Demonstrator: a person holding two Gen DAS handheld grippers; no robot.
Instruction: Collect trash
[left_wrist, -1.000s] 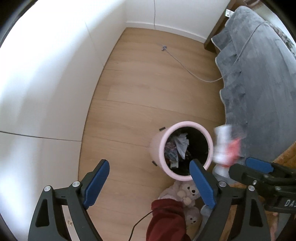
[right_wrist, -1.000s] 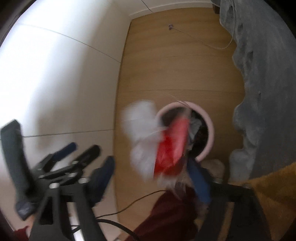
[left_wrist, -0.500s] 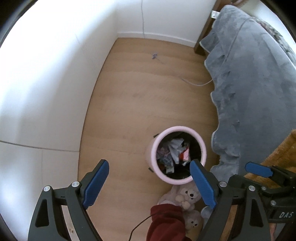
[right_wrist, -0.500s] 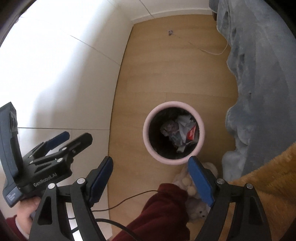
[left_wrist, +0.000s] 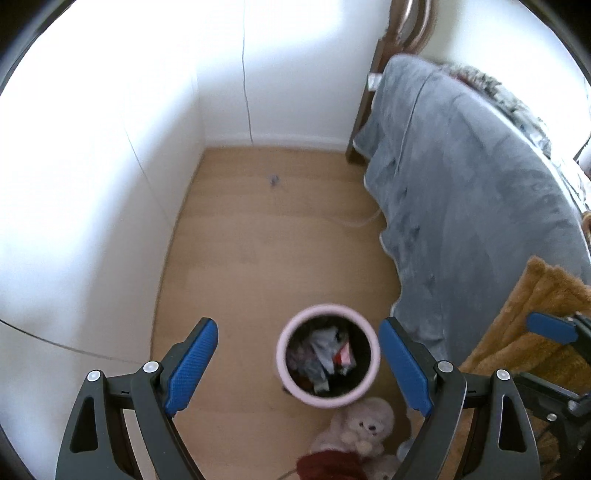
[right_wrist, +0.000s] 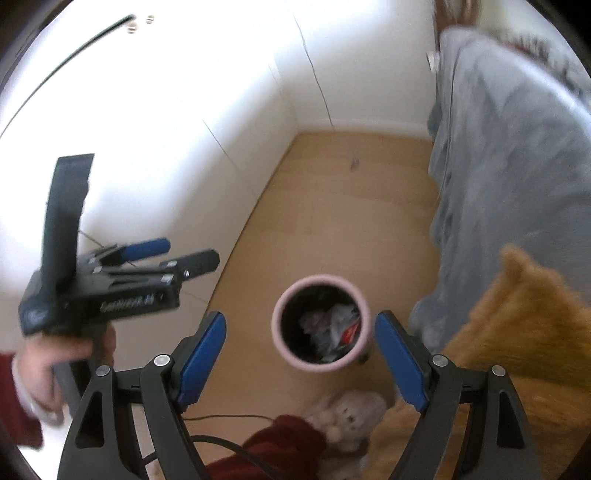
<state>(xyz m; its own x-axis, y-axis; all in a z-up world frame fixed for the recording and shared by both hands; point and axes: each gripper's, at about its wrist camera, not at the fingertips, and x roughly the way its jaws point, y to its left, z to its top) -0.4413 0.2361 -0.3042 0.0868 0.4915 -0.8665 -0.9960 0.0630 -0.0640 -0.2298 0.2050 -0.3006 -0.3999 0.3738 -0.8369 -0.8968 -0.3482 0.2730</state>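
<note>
– Where's the trash (left_wrist: 330, 356)?
– Inside the pink bin (left_wrist: 328, 400), below both grippers, framed between their fingers.
– Holding anything?
– No. Left gripper (left_wrist: 299, 365) and right gripper (right_wrist: 300, 358) gape wide, empty.

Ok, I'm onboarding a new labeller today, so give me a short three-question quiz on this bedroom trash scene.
1. True or false: the pink bin is empty.
2. Which lies on the floor right next to the bin? A) a shoe B) a teddy bear C) a book
3. Fill in: both the left gripper and the right gripper are ____ and hold nothing.

Key:
1. False: crumpled paper and a red wrapper lie inside.
2. B, the teddy bear.
3. open
</note>
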